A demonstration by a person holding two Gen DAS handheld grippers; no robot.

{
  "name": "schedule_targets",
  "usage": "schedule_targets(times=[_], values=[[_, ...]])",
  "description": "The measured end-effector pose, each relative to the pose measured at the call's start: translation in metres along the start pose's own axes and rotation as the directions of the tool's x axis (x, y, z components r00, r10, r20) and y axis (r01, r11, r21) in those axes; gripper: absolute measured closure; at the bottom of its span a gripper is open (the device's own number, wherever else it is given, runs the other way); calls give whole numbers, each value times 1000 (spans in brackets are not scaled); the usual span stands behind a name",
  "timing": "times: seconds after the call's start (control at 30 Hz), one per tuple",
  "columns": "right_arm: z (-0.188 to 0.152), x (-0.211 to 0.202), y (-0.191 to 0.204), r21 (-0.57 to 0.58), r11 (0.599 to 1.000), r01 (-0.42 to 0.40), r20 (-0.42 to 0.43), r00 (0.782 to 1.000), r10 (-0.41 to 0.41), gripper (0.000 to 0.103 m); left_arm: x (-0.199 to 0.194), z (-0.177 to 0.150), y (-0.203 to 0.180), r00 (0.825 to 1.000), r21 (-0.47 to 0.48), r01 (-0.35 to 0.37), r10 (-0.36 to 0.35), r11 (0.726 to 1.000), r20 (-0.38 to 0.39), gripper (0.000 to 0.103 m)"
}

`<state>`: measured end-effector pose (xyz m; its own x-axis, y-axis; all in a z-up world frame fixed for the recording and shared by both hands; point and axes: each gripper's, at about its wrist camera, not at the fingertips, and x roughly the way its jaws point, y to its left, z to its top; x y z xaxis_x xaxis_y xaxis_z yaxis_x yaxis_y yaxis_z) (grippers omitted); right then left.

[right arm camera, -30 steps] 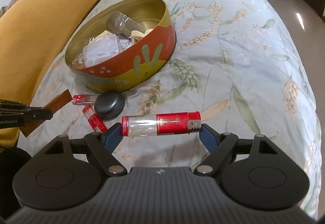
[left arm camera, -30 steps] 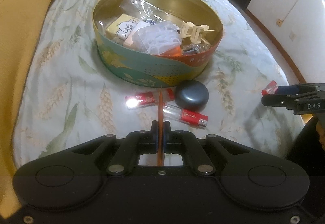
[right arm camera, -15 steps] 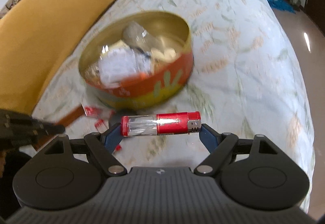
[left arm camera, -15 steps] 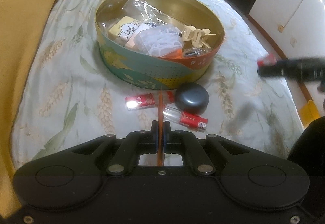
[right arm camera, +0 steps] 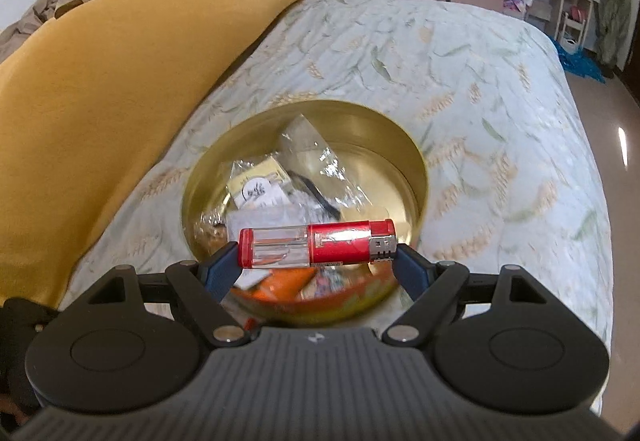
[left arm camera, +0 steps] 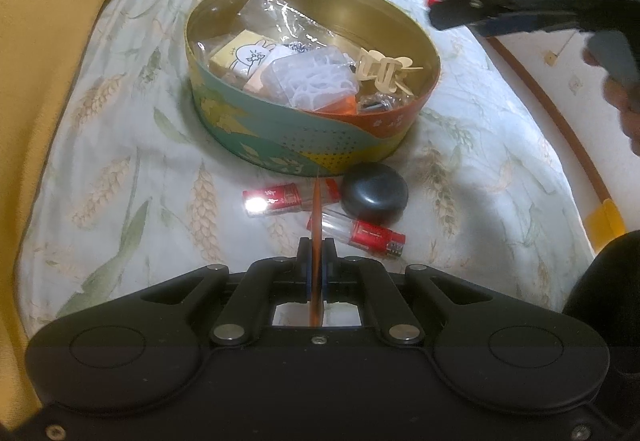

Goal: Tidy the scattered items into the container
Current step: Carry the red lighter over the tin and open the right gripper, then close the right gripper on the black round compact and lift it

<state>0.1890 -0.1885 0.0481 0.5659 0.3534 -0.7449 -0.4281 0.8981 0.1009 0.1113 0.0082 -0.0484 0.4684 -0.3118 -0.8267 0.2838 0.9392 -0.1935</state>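
A round decorated tin [left arm camera: 280, 145] with a gold inside [right arm camera: 384, 133] stands on the bed, holding bags, a bunny card and a hair clip. My right gripper [right arm camera: 316, 261] is shut on a red and clear lighter [right arm camera: 316, 244], held end to end above the tin's near side; it also shows in the left wrist view [left arm camera: 520, 7] above the tin's right rim. My left gripper [left arm camera: 316, 265] is shut on a thin brown flat piece [left arm camera: 317, 225], seen edge-on, low over the bed. Two red lighters [left arm camera: 272, 198] [left arm camera: 372, 235] and a black round case [left arm camera: 374, 193] lie in front of the tin.
A yellow blanket [right arm camera: 100, 81] runs along the bed's left side. The leaf-print bedspread [left arm camera: 120, 169] surrounds the tin. The bed's right edge [left arm camera: 568, 201] drops to the floor by a white wall.
My right gripper has risen and swung left with the lighter, from low beside the bed to above the tin. My left gripper has stayed roughly in place, still holding the brown piece.
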Motion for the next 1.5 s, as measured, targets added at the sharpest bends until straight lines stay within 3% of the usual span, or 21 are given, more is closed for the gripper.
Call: schedule_targets(times=[0.33,0.43,0.47,0.53,0.83,1.23,1.5], values=[[25,40,17,-3,1000,9,-56,998,-9,20,0,2,4,1000,-9,-5,5,1000,-5,100],[30,42,21,-12,999,37,-42,998,-37,9,1,2,5,1000,-12,-7,7,1000,-6,100],[31,41,23,-8,999,47,-37,998,-47,0,2,2,6,1000,-14,-7,7,1000,-5,100],[29,36,24,5,998,55,-22,998,-55,0,2,2,7,1000,-18,-9,9,1000,-3,100],[-20,29,32,22,999,31,-125,992,-28,0,1,3,14,1000,-34,-22,22,999,-1,100],[-59,63,34,58,996,60,-234,971,-45,0,1,3,15,1000,-40,-25,25,999,1,100],[-75,99,47,3,996,94,-288,953,-90,11,3,4,20,1000,-51,-24,24,998,-3,100]])
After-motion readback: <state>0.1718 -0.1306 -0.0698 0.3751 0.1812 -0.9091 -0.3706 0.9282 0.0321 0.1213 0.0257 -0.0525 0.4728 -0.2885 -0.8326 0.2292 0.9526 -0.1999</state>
